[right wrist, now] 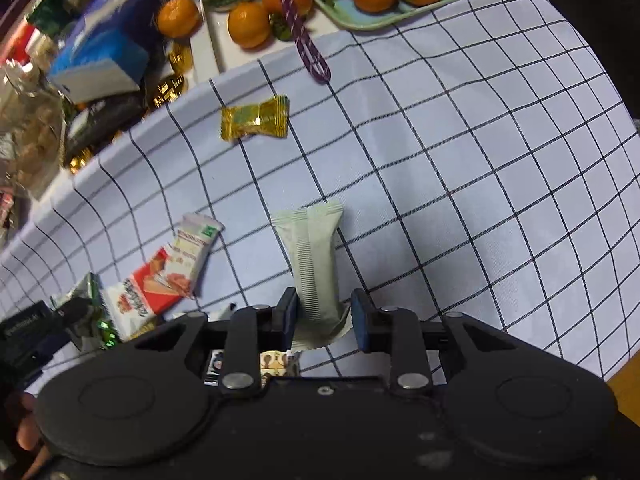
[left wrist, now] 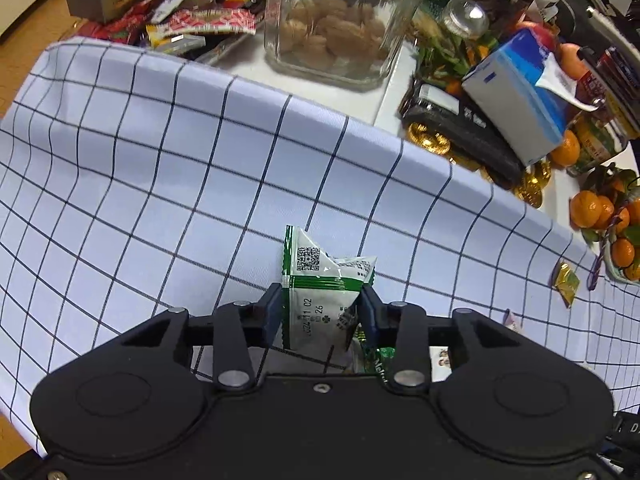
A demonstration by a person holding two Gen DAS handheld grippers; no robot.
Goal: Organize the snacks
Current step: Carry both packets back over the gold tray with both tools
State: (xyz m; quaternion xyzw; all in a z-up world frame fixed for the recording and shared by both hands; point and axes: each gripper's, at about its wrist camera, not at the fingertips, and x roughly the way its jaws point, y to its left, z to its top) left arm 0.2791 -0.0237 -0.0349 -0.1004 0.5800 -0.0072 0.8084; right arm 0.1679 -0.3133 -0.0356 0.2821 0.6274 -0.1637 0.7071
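My left gripper [left wrist: 323, 307] is shut on a white-and-green snack packet [left wrist: 320, 284] with a QR code, held above the checked cloth [left wrist: 160, 168]. My right gripper [right wrist: 325, 312] has its jaws around the lower end of a pale green snack bar [right wrist: 314, 256]; the left pad touches it, and a small gap shows at the right pad. A gold-wrapped candy [right wrist: 256, 120] lies on the cloth [right wrist: 480, 160] ahead. A white snack packet [right wrist: 192, 248], a red-and-white wafer packet [right wrist: 140, 296] and a green wrapper [right wrist: 86, 292] lie to the left.
A glass jar of walnuts [left wrist: 336, 28] and a tray of wrapped snacks [left wrist: 180, 20] stand beyond the cloth. A tissue box [left wrist: 516, 96], gold coins [left wrist: 430, 140] and mandarins [left wrist: 600, 208] crowd the right. A light tray with mandarins [right wrist: 380, 16] and a purple cord [right wrist: 304, 40] lie ahead.
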